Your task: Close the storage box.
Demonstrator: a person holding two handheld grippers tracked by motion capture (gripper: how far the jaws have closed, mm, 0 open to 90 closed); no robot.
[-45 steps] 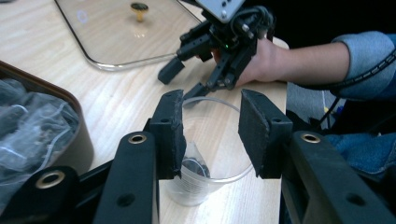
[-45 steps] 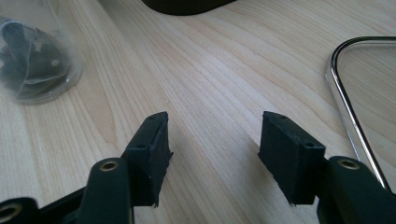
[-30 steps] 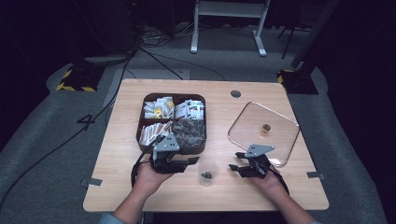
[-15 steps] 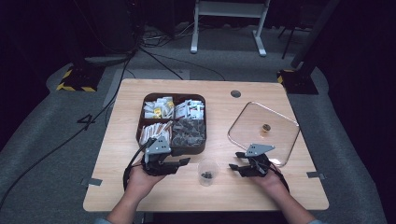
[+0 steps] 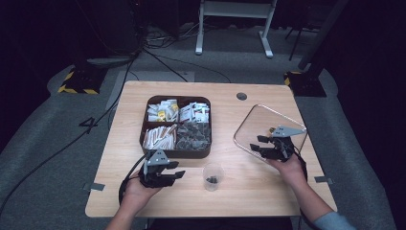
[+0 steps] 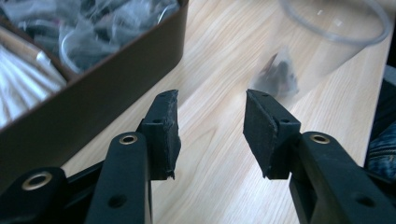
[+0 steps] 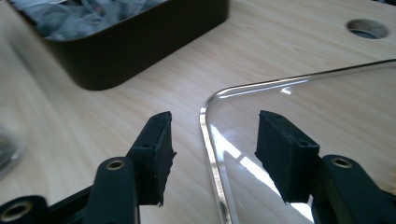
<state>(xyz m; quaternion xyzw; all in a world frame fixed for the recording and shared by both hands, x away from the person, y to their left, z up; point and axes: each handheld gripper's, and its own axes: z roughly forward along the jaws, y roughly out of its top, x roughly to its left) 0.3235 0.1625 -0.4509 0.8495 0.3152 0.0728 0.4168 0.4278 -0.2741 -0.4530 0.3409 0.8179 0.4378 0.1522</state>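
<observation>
High view: I'm hovering left gripper (image 5: 165, 175) just in front of brown compartment tray (image 5: 176, 152), jaws apart, empty; clear cup (image 5: 213, 176) with tea bag standing right of it. Right gripper (image 5: 270, 147) sitting over clear lid (image 5: 261, 120), right of tray.

Left gripper view: I'm seeing pads parted, nothing between; cup ahead, tray at left.

Right gripper view: jaws just been closing, straddling lid's edge (image 7: 210, 140), not yet touching.

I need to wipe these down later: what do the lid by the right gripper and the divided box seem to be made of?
The lid looks like clear glossy plastic or acrylic: wood grain shows through it and its edge glints. The divided box seems dark brown matte plastic, with smooth rounded corners.
</observation>
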